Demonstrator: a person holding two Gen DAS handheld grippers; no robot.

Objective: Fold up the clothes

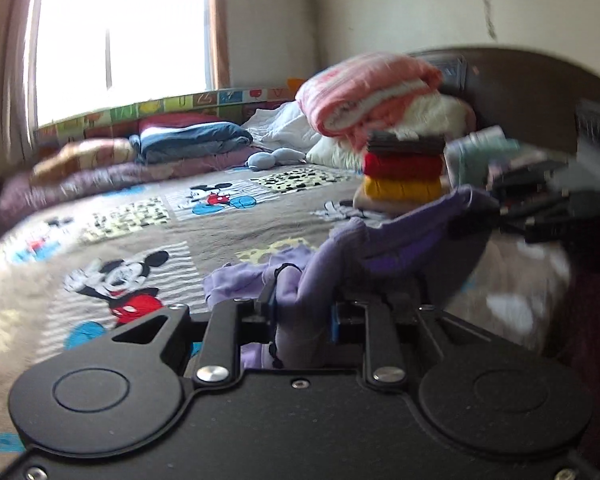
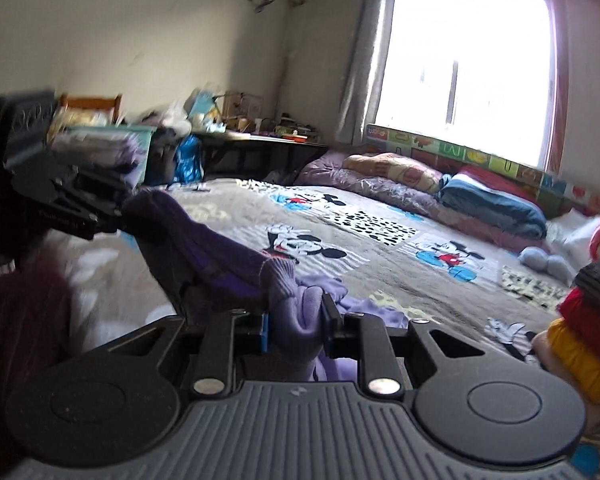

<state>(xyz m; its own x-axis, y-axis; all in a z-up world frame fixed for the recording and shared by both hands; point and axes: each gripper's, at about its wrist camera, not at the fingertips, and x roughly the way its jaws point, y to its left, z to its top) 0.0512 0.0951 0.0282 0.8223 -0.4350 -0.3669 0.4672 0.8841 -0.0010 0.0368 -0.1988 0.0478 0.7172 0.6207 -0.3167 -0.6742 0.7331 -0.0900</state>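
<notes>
With the left gripper (image 1: pixel 304 312) and right gripper (image 2: pixel 296 324) each pinching the purple garment (image 1: pixel 380 240), probably a knit top, both hands should keep it taut and level above the bed (image 2: pixel 380 240).

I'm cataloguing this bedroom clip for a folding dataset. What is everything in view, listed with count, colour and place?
garment: one, purple, lifted over the bed, stretched between both claws
stack: one, folded dark, red and yellow pieces, on the bed near the headboard
blanket roll: one, pink and white, behind the stack
bedspread: one, grey with cartoon mice, covering the bed
bedding pile: several pieces, blue, red and purple, below the window
soft toy: one, pale blue, on the bedspread
window: one, bright, curtained
desk: one, dark, cluttered, in the corner
left claw: one, black, shut on garment
right claw: one, black, shut on garment
</notes>
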